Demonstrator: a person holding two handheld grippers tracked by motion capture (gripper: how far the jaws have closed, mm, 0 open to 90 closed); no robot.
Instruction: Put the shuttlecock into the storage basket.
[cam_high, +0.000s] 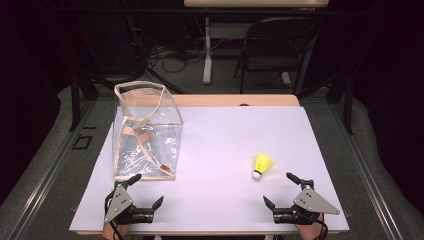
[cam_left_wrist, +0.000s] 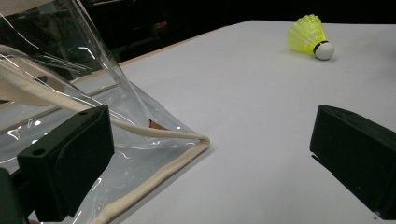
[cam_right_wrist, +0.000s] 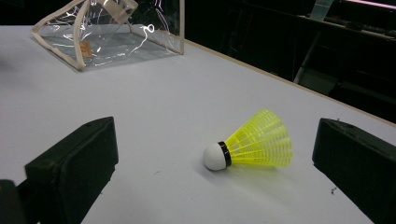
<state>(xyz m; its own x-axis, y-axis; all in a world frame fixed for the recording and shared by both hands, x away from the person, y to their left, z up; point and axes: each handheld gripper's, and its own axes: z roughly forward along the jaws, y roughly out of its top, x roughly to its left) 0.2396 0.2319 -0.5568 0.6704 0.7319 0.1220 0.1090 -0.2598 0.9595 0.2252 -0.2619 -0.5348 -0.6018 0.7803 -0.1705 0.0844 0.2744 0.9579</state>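
Observation:
A yellow shuttlecock (cam_high: 262, 164) with a white cork tip lies on its side on the white table top (cam_high: 220, 145), right of centre. My right gripper (cam_high: 281, 189) rests near the front right edge, just short of the shuttlecock (cam_right_wrist: 252, 145), jaws wide apart and empty. A clear plastic bag (cam_high: 145, 132) with cream trim stands at the left, its top gaping. My left gripper (cam_high: 147, 189) sits open at the front left, its left jaw close beside the bag's near corner (cam_left_wrist: 198, 142). The shuttlecock (cam_left_wrist: 310, 36) lies far off in the left gripper view.
A small brown tag (cam_high: 165, 167) lies inside the bag near its front corner. Beyond the table's far edge stand a dark folding chair (cam_high: 275, 47) and a desk leg (cam_high: 207, 50) with cables on the floor.

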